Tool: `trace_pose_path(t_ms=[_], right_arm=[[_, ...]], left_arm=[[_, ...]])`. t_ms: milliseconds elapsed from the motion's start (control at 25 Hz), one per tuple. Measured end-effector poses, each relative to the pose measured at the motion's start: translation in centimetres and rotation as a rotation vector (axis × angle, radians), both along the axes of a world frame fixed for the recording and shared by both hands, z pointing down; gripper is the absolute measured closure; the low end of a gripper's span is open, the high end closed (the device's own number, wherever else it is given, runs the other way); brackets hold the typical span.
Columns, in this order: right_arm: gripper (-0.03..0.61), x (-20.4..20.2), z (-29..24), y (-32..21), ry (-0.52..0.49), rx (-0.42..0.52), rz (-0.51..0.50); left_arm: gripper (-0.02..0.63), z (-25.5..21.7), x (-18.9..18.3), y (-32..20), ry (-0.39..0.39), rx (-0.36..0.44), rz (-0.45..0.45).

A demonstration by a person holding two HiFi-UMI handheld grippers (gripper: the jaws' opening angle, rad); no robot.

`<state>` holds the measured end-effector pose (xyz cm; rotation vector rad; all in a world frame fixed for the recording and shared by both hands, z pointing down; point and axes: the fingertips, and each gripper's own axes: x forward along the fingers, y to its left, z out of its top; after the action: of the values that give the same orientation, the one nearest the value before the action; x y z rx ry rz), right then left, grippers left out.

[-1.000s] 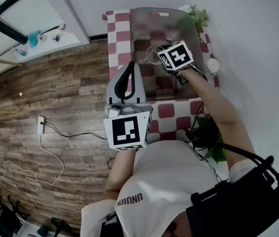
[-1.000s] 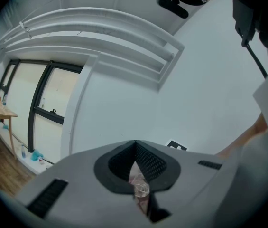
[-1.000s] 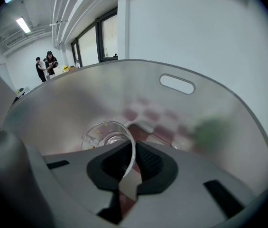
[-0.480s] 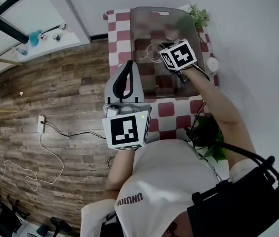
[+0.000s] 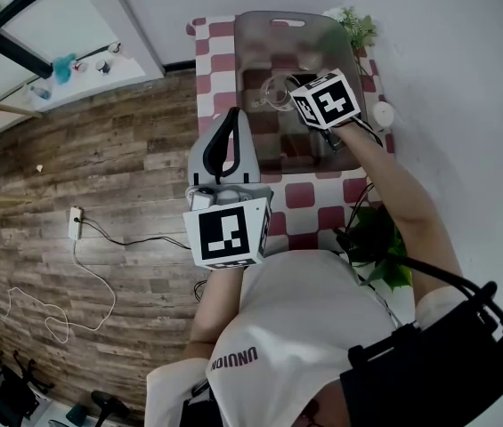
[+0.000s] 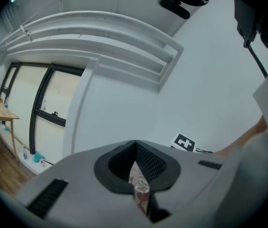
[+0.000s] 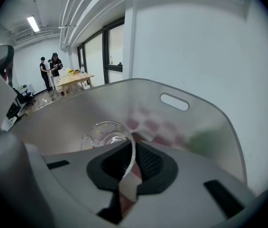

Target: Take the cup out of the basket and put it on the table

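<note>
Bright, even indoor light, soft shadows; both gripper views bulge fisheye-style with dark corners

Two grippers are counted: left gripper [image 5: 231, 121], right gripper [image 5: 291, 96]. One clear cup [image 5: 278, 92] and one grey basket [image 5: 260, 25] are seen. One checkered table [image 5: 309, 198] is noted. Two plants are logged: far plant [image 5: 358, 29], near plant [image 5: 377, 249]. Two people [image 7: 43, 70] are made out.
</note>
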<state>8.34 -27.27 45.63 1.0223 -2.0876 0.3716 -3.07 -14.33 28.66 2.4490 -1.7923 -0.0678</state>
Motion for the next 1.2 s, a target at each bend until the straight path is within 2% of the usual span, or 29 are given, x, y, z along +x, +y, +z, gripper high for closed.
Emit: trace_pose_path(t_ms=[1200], right_arm=[[0.538,-1.0,-4.7,3.4,0.0,0.11,-0.065]], left_arm=[[0.603,-1.3,-0.7,1.3,-0.005,0.027,-0.004]])
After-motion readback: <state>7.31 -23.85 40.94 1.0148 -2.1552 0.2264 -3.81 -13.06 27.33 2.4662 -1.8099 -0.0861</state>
